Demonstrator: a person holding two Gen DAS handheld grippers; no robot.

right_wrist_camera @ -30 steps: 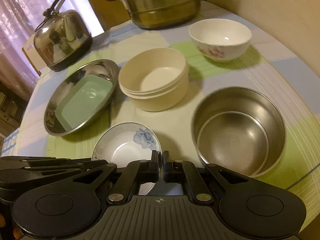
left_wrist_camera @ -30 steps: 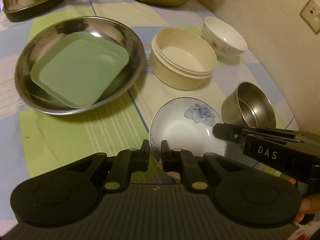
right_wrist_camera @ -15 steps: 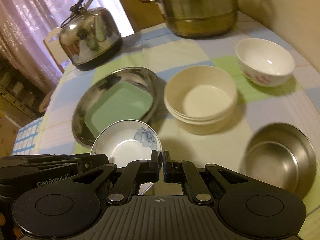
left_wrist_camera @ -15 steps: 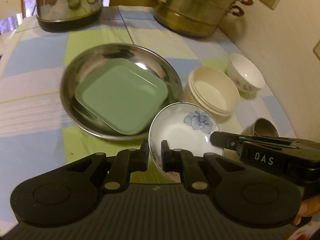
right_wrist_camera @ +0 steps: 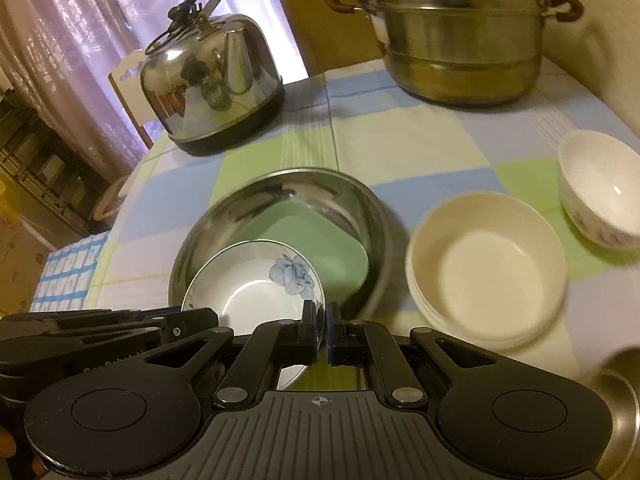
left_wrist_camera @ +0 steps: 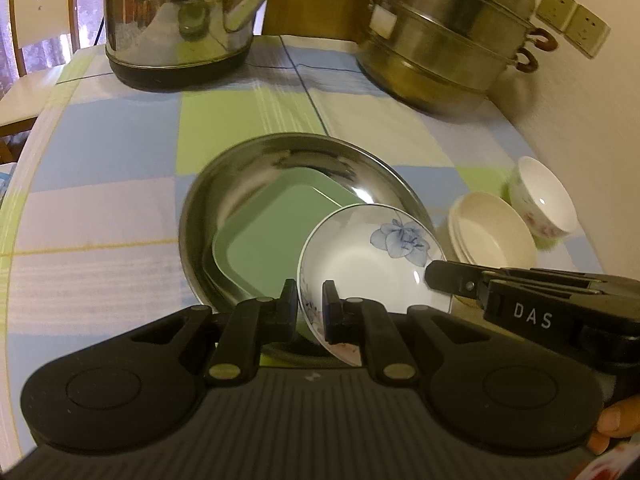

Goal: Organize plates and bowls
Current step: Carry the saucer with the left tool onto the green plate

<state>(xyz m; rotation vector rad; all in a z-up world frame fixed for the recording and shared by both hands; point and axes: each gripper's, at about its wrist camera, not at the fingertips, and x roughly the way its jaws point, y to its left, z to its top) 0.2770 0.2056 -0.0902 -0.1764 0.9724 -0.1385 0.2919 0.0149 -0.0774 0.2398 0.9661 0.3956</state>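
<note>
While the bench [left_wrist_camera: 100, 168] under its checked blue, green and cream cloth carries everything, the biggest thing on it is the tiered steel steamer pot [left_wrist_camera: 444, 40] at the far right corner, near the wall. Opposite it, at the far left edge, stands the steel kettle [left_wrist_camera: 176, 28] on a dark base.

Toward the middle of the bench sits the wide steel basin [left_wrist_camera: 280, 160], and a green square plate [left_wrist_camera: 264, 248] lies inside it. Right of the basin, just beside its rim, is a stack of cream bowls [right_wrist_camera: 484, 264]; beyond that, close to the right edge, stands a white bowl with a pink flower print [right_wrist_camera: 600, 196]. A steel bowl [right_wrist_camera: 620, 408] shows only as a sliver at the near right edge in the right wrist view.

The white saucer with a blue flower [left_wrist_camera: 372, 256] is held up, tilted, over the near right rim of the basin and partly over the green plate. Both claws pinch it: the left claw [left_wrist_camera: 310, 308] is nearly closed on the saucer's near left rim, one finger either side of the edge, and the right claw [right_wrist_camera: 322, 330] is clamped narrow on the rim at the saucer's right side. A fingertip [left_wrist_camera: 614, 426] of the person shows beside the right claw's body.
</note>
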